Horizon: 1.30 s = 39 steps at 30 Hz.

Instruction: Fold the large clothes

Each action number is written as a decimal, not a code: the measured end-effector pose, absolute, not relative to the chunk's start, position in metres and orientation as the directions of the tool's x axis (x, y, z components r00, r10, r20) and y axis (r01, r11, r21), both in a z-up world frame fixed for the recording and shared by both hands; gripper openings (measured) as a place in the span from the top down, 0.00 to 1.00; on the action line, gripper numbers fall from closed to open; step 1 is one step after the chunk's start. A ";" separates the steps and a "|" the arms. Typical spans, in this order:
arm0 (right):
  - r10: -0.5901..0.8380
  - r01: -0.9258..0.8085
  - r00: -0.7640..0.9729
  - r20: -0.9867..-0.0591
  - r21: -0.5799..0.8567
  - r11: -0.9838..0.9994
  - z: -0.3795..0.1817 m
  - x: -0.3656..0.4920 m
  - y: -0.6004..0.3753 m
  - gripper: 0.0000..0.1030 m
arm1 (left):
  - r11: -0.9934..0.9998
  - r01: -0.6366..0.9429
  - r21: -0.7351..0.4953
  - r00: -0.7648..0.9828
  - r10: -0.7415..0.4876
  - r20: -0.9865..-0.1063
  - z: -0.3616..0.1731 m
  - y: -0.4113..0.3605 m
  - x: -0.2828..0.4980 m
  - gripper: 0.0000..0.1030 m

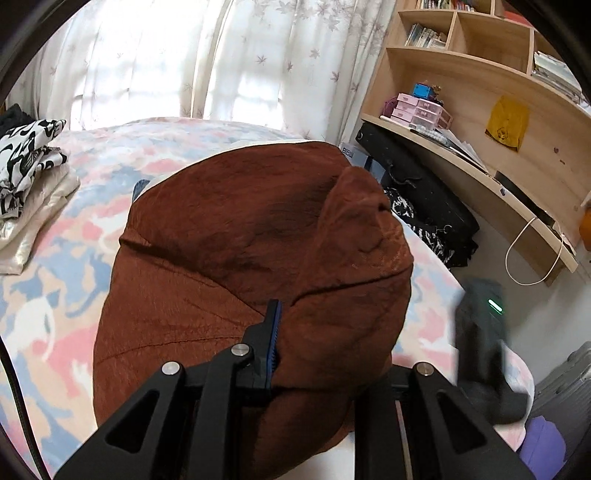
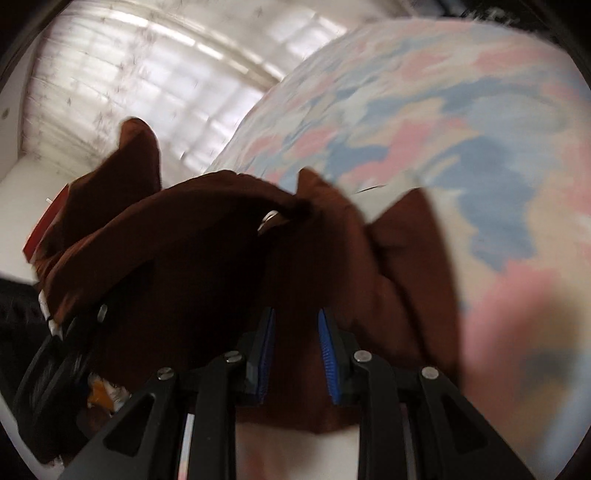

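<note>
Garment [image 1: 236,258] brown, on bed [image 1: 74,280] | left hand-held gripper [image 1: 291,332] clamps its fold | right hand-held gripper [image 2: 295,343] parted around cloth

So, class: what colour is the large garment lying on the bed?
The garment is a rusty reddish-brown, plain with no print. The left wrist view shows it best.

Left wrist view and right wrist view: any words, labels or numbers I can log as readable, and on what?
White box behind the brown garment: blue letters, too blurred to read.
Book spines on the shelf: too small to read.
Right wrist view: motion-blurred, no text visible.
</note>
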State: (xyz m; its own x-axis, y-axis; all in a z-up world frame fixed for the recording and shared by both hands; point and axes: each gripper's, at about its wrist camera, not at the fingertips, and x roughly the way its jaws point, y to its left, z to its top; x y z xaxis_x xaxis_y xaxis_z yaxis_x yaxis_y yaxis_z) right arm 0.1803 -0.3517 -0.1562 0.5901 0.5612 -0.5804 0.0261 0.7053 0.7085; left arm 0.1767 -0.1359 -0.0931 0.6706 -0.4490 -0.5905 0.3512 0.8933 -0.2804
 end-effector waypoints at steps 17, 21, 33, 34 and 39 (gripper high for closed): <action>0.582 -0.001 0.683 -0.443 0.796 0.606 -0.141 0.298 -0.386 0.76 | 0.864 0.448 -0.229 0.628 -0.487 -0.607 -0.113 -0.186 0.170 0.85; 0.481 0.027 0.741 -0.469 0.736 0.677 -0.134 0.286 -0.410 0.76 | 0.866 0.480 -0.138 0.580 -0.431 -0.691 -0.149 -0.214 0.169 0.84; 0.401 0.107 0.687 -0.607 0.629 0.770 -0.135 0.232 -0.444 0.70 | 0.795 0.606 0.022 0.541 -0.392 -0.744 -0.164 -0.241 0.136 0.20; 0.403 0.101 0.673 -0.620 0.617 0.781 -0.132 0.226 -0.441 0.66 | 0.790 0.613 0.017 0.538 -0.402 -0.741 -0.158 -0.237 0.131 0.20; 0.427 0.069 0.654 -0.625 0.611 0.789 -0.114 0.196 -0.431 0.39 | 0.785 0.618 -0.039 0.533 -0.456 -0.713 -0.125 -0.193 0.111 0.20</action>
